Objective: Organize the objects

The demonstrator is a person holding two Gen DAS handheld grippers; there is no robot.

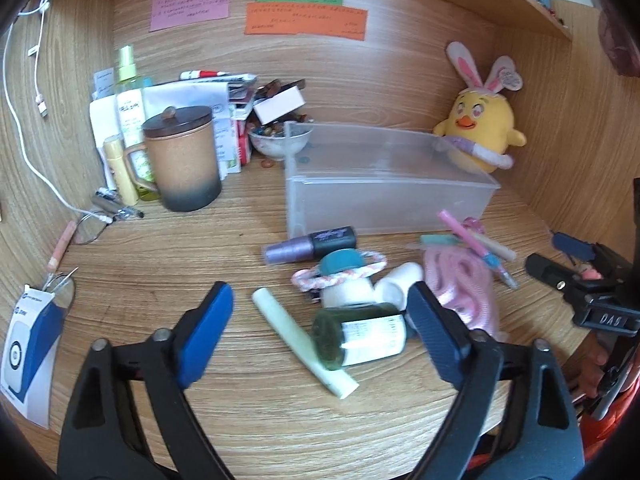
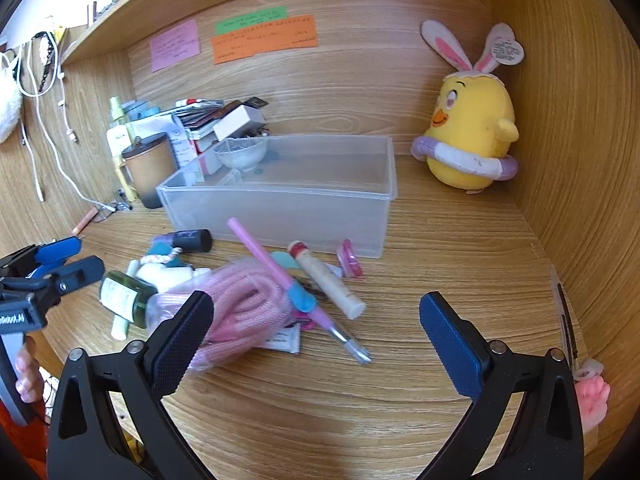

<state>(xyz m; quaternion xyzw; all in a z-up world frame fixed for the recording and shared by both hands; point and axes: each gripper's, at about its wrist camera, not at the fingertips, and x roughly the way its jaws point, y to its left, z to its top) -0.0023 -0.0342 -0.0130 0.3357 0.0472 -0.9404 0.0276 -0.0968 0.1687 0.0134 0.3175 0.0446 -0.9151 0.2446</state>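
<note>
My left gripper [image 1: 320, 300] is open over the desk. A dark green bottle [image 1: 360, 336] lies on its side between the jaws, close to the right finger, and rests across a pale green tube [image 1: 296, 340]. Beyond them lie a white bottle with a teal cap [image 1: 340, 280], a purple nail polish [image 1: 308, 246] and a bagged pink cable [image 1: 460, 280]. My right gripper [image 2: 316, 304] is open and holds nothing. It hovers near the pink cable [image 2: 240, 308], a pink pen [image 2: 280, 280] and a cream tube [image 2: 328, 280]. Behind the pile stands a clear plastic bin [image 2: 280, 200].
A lidded brown mug [image 1: 182, 160], a spray bottle, stacked papers and a small bowl [image 1: 278, 140] crowd the back left. A yellow plush chick [image 2: 468, 132] stands at the back right corner. A white cable [image 1: 24, 140] hangs on the left wall, and wooden walls enclose the desk.
</note>
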